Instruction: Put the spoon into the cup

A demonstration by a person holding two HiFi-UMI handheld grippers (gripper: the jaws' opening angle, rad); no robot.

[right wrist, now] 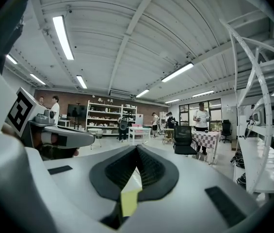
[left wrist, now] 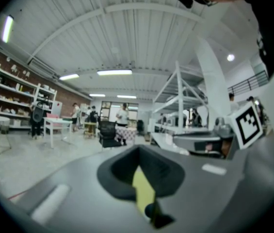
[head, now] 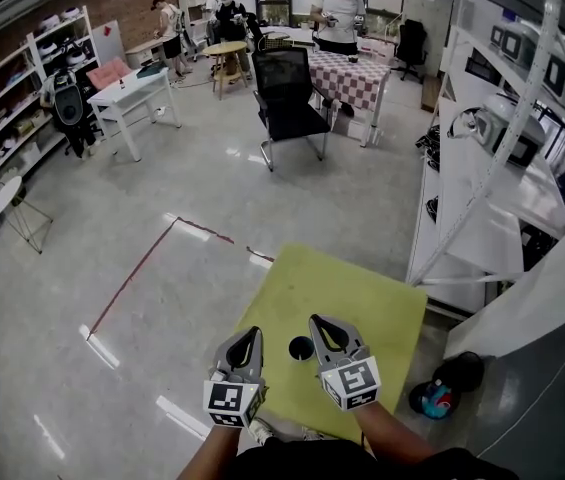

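Yellow-green square bench [head: 362, 288] lies below my two hands, held level, side by side, pointing away from me. On the left gripper [head: 250, 336] and right gripper [head: 319, 322] the jaws are pressed together on nothing. A small round black cup [head: 301, 348] stands upright on the bench between them, mouth up. A white metal rack [head: 522, 168] stands beside the bench at right.

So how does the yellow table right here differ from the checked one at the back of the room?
The yellow table is plain and close by; the checked table wears a red-and-white cloth and stands far across the room. The yellow table bears one small dark cup; the checked table has a person standing behind it and a black chair in front. Both stand on the same pale grey floor.
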